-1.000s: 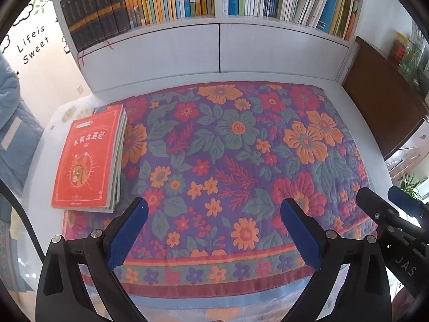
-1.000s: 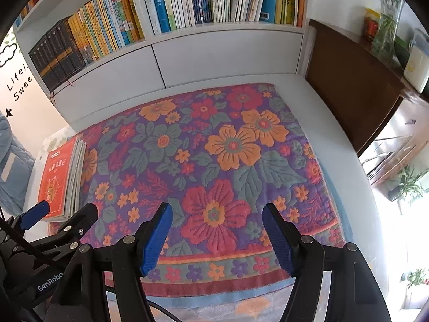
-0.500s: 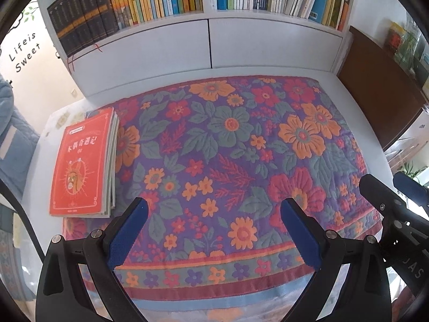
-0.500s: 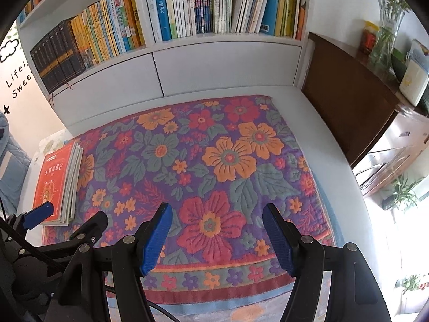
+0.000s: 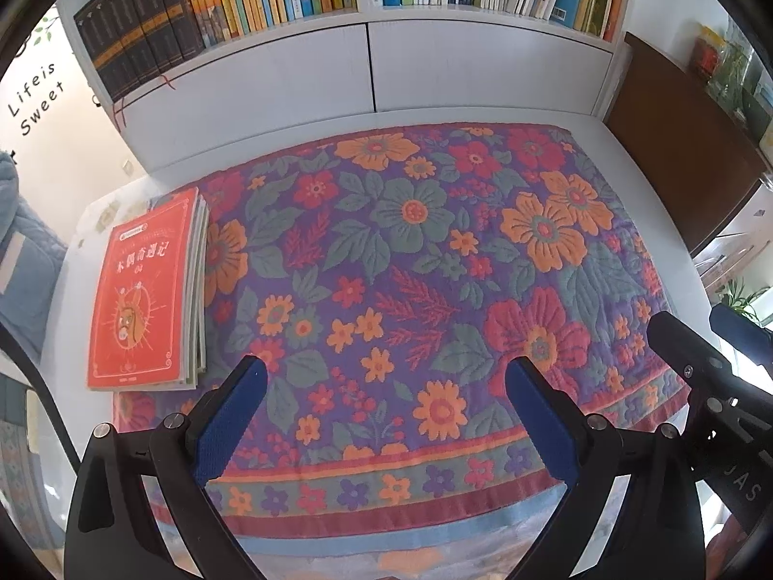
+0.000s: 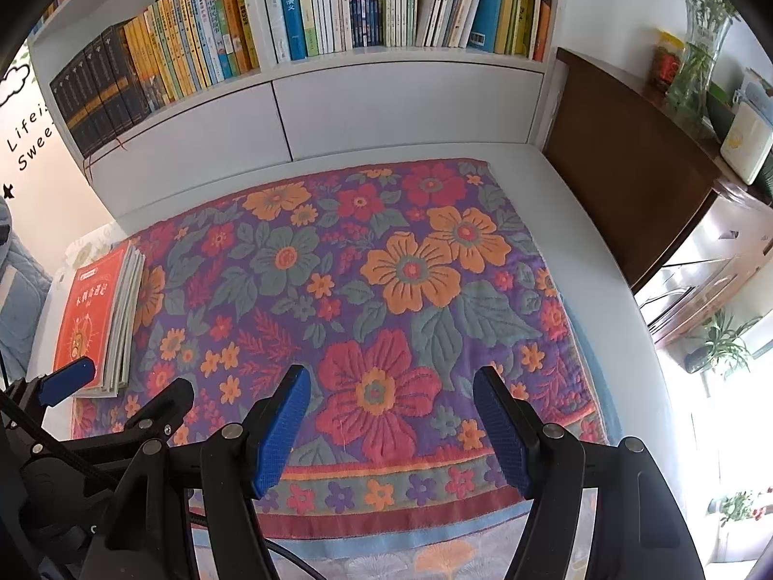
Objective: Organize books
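Note:
A small stack of thin books with a red cover on top (image 5: pixel 145 290) lies flat at the left edge of a flowered cloth (image 5: pixel 410 261); it also shows in the right wrist view (image 6: pixel 96 309). My left gripper (image 5: pixel 384 377) is open and empty, above the cloth's near edge, right of the stack. My right gripper (image 6: pixel 391 382) is open and empty over the cloth's near middle. The left gripper also shows at the lower left of the right wrist view (image 6: pixel 116 386). A white bookshelf (image 5: pixel 367 14) packed with upright books stands behind the cloth.
White cabinet doors (image 5: pixel 338 72) sit below the shelf row. A dark brown wooden cabinet (image 6: pixel 628 183) stands to the right, with a vase and jars on top. A white table surface (image 6: pixel 555 183) borders the cloth. A blue quilted item (image 5: pixel 19 251) is at far left.
Both views have drawn back and tilted up a little, so more of the bookshelf shows. The stack of books has not moved. Both grippers stay open.

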The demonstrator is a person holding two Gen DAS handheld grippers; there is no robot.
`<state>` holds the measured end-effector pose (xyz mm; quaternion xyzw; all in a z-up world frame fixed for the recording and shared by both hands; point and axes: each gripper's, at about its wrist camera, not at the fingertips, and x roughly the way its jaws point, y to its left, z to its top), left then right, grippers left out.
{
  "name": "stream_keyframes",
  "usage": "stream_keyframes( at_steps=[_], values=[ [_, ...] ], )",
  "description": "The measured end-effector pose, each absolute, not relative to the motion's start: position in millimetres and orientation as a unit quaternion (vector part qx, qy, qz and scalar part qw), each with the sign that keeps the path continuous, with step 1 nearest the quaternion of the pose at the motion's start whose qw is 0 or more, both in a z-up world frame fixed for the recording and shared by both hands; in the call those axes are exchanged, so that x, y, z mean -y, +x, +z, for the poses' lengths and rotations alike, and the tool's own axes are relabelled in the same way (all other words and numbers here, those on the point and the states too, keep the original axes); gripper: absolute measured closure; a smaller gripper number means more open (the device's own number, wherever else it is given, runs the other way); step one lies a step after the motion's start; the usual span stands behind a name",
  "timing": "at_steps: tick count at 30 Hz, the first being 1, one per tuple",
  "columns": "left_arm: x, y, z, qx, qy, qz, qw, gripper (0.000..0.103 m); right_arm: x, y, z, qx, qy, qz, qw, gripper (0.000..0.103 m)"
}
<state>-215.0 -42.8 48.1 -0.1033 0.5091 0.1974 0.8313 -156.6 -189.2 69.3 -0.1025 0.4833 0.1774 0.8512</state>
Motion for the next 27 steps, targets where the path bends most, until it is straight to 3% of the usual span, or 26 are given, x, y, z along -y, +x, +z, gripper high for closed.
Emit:
stream_keyframes(
  at_steps=[27],
  values=[
    [42,-213,36,-0.525,-0.106,0.193,0.822,0.004,190,-155,58,-0.502,-0.099,0.175,0.842,0.035]
  ],
)
